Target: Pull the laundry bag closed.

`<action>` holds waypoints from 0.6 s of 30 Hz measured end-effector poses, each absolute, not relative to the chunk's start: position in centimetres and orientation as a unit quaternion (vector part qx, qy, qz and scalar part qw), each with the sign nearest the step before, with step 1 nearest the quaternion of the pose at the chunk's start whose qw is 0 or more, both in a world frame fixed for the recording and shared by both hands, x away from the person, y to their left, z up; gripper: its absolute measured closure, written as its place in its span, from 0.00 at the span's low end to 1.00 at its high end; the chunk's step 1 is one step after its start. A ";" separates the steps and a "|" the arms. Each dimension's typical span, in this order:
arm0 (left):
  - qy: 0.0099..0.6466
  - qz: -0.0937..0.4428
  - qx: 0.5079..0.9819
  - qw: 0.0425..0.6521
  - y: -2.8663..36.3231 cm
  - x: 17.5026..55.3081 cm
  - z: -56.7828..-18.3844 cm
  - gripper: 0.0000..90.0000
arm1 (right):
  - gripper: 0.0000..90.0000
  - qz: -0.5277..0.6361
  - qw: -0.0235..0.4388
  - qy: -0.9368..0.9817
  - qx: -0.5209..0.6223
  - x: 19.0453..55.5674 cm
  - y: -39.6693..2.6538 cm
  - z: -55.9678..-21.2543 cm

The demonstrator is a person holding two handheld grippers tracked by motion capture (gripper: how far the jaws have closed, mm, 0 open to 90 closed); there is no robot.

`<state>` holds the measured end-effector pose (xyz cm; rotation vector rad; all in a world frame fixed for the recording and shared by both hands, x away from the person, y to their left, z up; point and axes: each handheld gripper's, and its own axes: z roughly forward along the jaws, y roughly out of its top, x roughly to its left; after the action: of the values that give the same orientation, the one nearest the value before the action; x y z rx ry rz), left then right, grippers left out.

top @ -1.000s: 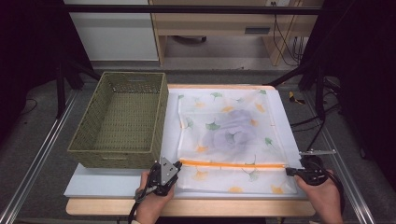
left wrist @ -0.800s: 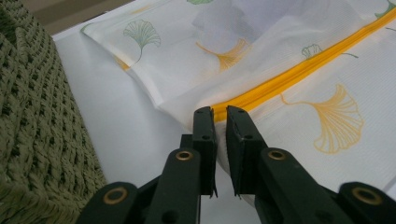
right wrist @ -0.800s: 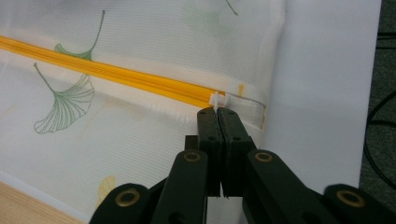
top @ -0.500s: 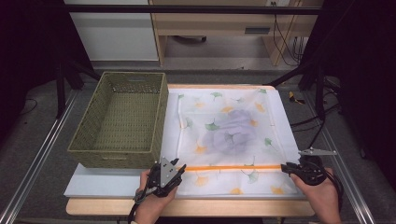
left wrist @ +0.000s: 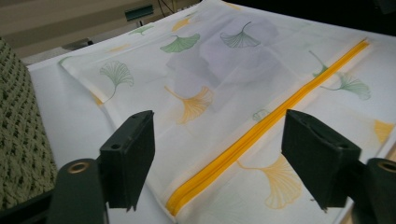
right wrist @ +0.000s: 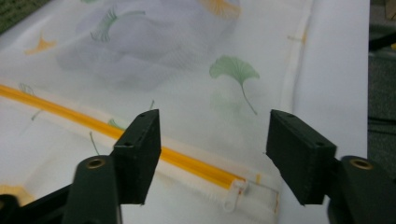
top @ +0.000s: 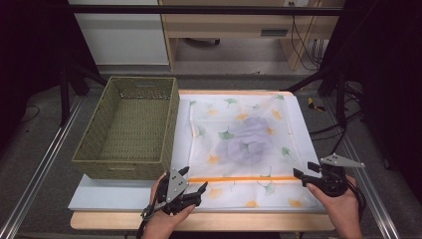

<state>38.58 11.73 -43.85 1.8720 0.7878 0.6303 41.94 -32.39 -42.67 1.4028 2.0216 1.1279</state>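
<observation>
A white mesh laundry bag [top: 239, 114] printed with ginkgo leaves lies flat on the table, a pale lavender garment [top: 246, 142] inside it. Its orange zipper [top: 239, 178] runs across the near side. My left gripper [top: 195, 178] sits at the zipper's left end; its jaws have just been opening and stand apart, with the zipper end [left wrist: 187, 193] on the table between them, untouched. My right gripper [top: 303, 170] is at the right end; its jaws have also just been opening, above the white zipper pull [right wrist: 232, 198], and nothing is pinched.
An empty green woven basket [top: 122, 169] stands left of the bag, close to my left gripper. The white board [top: 109, 191] under the bag ends near the table's wooden front edge. Cables hang off the right side [top: 343, 124].
Both grippers went from shut at the zipper's two ends to open. The zipper, stretched taut between them before, now rests on the table. Neither hand has shifted much.
</observation>
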 end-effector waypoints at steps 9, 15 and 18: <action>0.346 0.242 0.747 0.513 12.7 37.6 -42.0 0.17 | 0.15 0.437 0.261 0.699 0.502 41.6 -32.2 -41.5; 0.352 0.249 0.734 0.525 13.8 37.0 -40.2 0.15 | 0.08 0.441 0.290 0.691 0.494 41.3 -32.4 -41.2; 0.358 0.254 0.729 0.525 14.5 36.8 -39.3 0.15 | 0.08 0.441 0.296 0.687 0.495 41.3 -32.5 -41.2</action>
<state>36.81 14.52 -39.26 1.7444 0.8577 0.6088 41.26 -32.54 -41.20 1.3174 1.8281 1.1727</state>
